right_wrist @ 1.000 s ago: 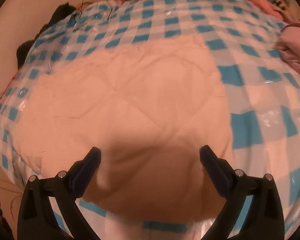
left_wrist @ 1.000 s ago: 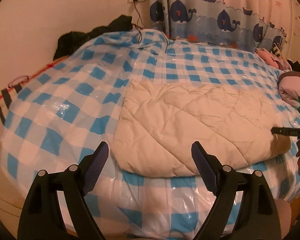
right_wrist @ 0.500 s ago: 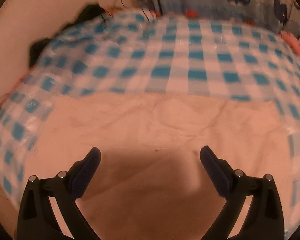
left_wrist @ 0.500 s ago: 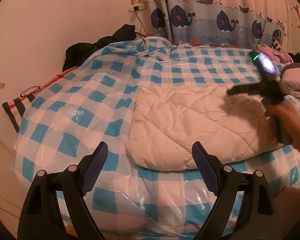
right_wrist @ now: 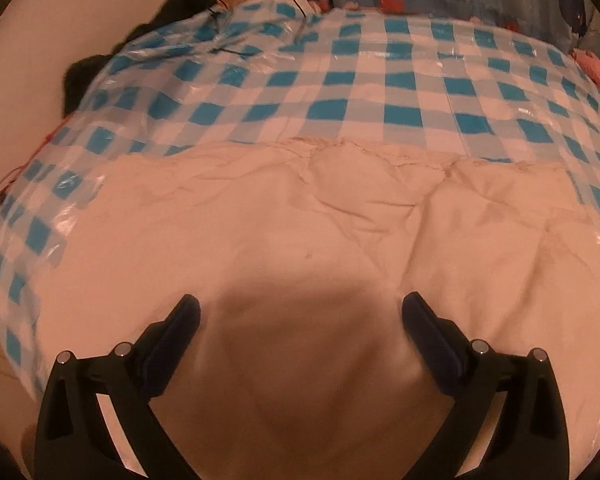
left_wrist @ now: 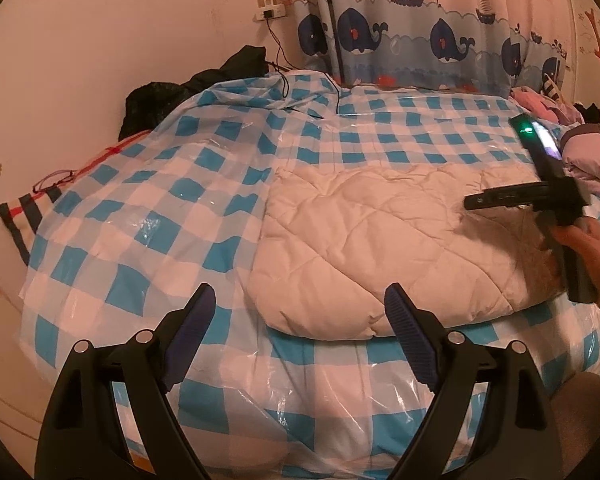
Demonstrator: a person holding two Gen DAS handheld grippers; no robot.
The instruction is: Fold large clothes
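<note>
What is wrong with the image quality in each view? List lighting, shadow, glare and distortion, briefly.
Left wrist view: warm orange cast, strong fisheye bending, glare patches on the plastic checked cover, mostly sharp. Right wrist view: same cast, a dark shadow on the cream quilted garment between the open right gripper fingers; the far edge looks slightly soft.

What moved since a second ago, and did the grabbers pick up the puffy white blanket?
The right gripper swung across over the quilted blanket, from its near corner toward the middle. Nothing was picked up; both grippers stayed open. The left gripper and blanket stayed put.
</note>
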